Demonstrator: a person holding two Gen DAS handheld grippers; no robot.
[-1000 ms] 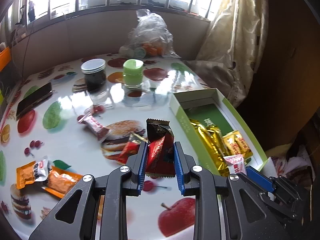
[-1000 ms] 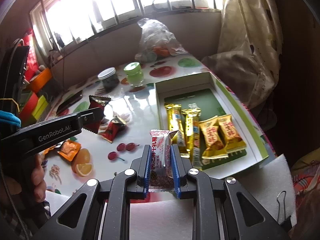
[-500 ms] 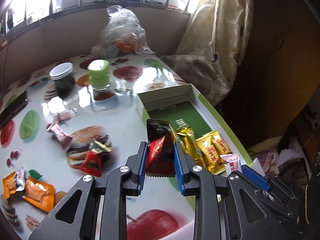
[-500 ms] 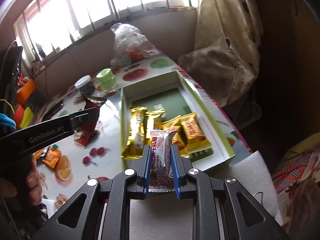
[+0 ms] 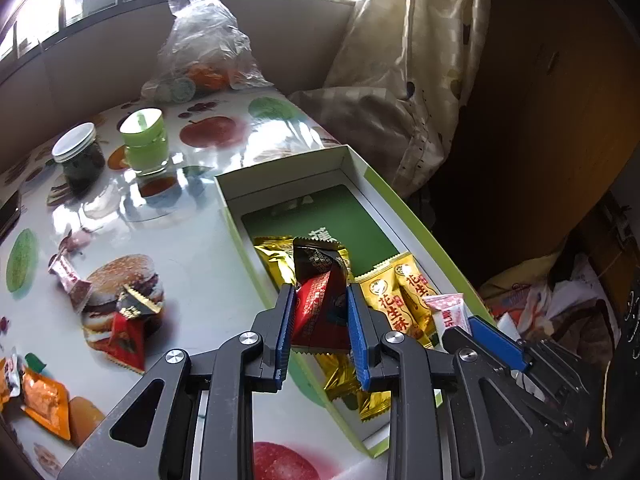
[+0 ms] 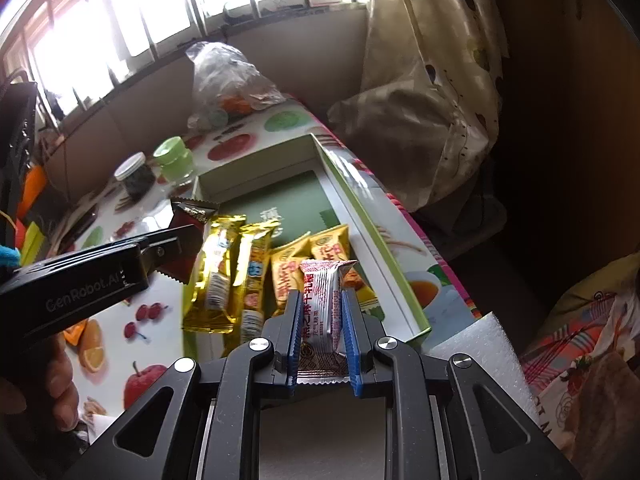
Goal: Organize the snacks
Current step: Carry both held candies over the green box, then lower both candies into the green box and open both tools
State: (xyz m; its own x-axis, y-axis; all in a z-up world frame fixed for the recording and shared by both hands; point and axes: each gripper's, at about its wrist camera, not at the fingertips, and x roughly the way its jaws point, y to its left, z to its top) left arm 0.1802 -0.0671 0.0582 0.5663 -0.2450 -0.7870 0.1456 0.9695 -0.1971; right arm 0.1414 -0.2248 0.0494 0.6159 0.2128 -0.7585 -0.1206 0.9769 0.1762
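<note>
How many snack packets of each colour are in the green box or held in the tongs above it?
Gold packets, in the green box: 2
Yellow packets, in the box: 2
Dark red packet, in the left tongs: 1
White-and-pink packet, in the right tongs: 1
Total: 6

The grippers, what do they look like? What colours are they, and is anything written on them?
Both are black, with triangle-shaped holes and round silver bolts. The left gripper has one black finger and one blue finger, both ribbed inside. The right gripper has the same. White letters reading GenRobot.AI run along the left one's side. No cables or sleeves show.
</note>
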